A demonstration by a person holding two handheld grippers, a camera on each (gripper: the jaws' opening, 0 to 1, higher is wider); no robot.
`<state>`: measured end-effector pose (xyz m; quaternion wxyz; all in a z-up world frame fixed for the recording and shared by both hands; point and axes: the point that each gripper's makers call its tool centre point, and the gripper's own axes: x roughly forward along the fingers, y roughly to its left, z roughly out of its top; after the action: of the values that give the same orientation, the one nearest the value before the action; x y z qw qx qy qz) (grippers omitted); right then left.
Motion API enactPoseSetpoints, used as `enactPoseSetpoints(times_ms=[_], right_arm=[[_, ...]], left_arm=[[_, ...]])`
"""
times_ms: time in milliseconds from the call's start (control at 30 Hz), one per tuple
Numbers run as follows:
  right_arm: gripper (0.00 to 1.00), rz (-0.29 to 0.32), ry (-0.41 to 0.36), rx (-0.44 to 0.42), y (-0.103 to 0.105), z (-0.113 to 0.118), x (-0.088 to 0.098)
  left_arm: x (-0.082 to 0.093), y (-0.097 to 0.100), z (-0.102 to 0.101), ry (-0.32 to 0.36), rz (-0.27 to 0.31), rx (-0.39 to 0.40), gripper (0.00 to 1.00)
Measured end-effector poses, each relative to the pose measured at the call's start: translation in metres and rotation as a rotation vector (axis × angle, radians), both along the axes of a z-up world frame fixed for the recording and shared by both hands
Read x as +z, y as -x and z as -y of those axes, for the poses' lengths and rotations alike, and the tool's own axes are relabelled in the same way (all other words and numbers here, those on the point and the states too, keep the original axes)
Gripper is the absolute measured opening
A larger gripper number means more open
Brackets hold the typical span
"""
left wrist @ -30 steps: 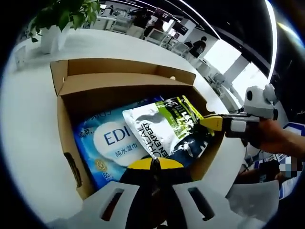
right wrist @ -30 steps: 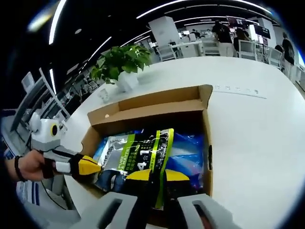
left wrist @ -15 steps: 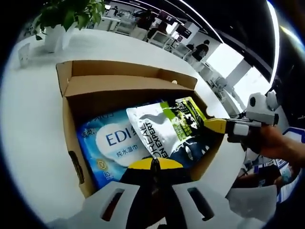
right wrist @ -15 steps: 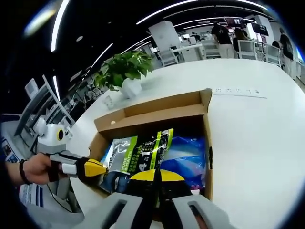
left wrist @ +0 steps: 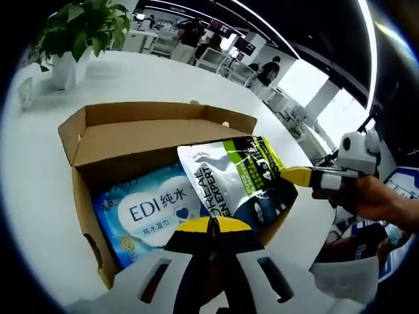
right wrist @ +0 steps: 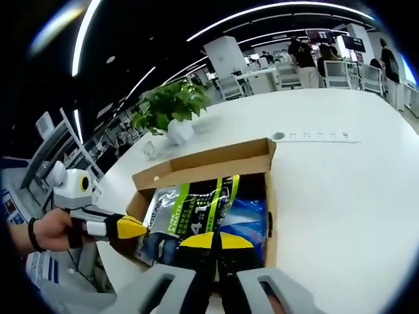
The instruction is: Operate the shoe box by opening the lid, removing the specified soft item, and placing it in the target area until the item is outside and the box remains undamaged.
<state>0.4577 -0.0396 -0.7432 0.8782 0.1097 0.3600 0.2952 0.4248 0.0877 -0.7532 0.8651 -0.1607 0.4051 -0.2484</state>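
Note:
An open cardboard shoe box (left wrist: 144,140) (right wrist: 209,160) sits on a white table. A white, green and black soft pouch (left wrist: 229,176) (right wrist: 193,209) tilts up out of it, over a blue wipes pack (left wrist: 150,212) (right wrist: 252,219) lying flat inside. My right gripper (right wrist: 213,241) is shut on the pouch's edge; in the left gripper view it (left wrist: 288,173) comes in from the right at the pouch's corner. My left gripper (left wrist: 209,226) is shut at the box's near wall, apparently pinching it. The right gripper view has it (right wrist: 137,229) against the box's left side.
A potted plant (left wrist: 72,39) (right wrist: 170,108) stands on the white table (left wrist: 39,196) (right wrist: 340,196) beyond the box. A socket strip (right wrist: 317,136) is set in the tabletop behind it. Open table lies to the right of the box in the right gripper view. People and desks are far behind.
The pouch has risen higher out of the box with the right gripper, baring more of the blue wipes pack. Both cameras have shifted a little.

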Motion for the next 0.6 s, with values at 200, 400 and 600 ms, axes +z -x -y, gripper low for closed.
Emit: enactPoseSetpoints(times_ms=[200, 400, 600], right_arm=[[0.00, 0.013, -0.009, -0.028, 0.006, 0.020, 0.011], [0.00, 0.019, -0.009, -0.062, 0.011, 0.045, 0.018], [0.00, 0.025, -0.008, -0.100, 0.013, 0.073, 0.023]], left_arm=[[0.009, -0.005, 0.022, -0.004, 0.020, -0.042, 0.00], [0.017, -0.009, 0.047, -0.003, 0.037, -0.081, 0.00], [0.024, -0.014, 0.074, 0.003, 0.055, -0.123, 0.00]])
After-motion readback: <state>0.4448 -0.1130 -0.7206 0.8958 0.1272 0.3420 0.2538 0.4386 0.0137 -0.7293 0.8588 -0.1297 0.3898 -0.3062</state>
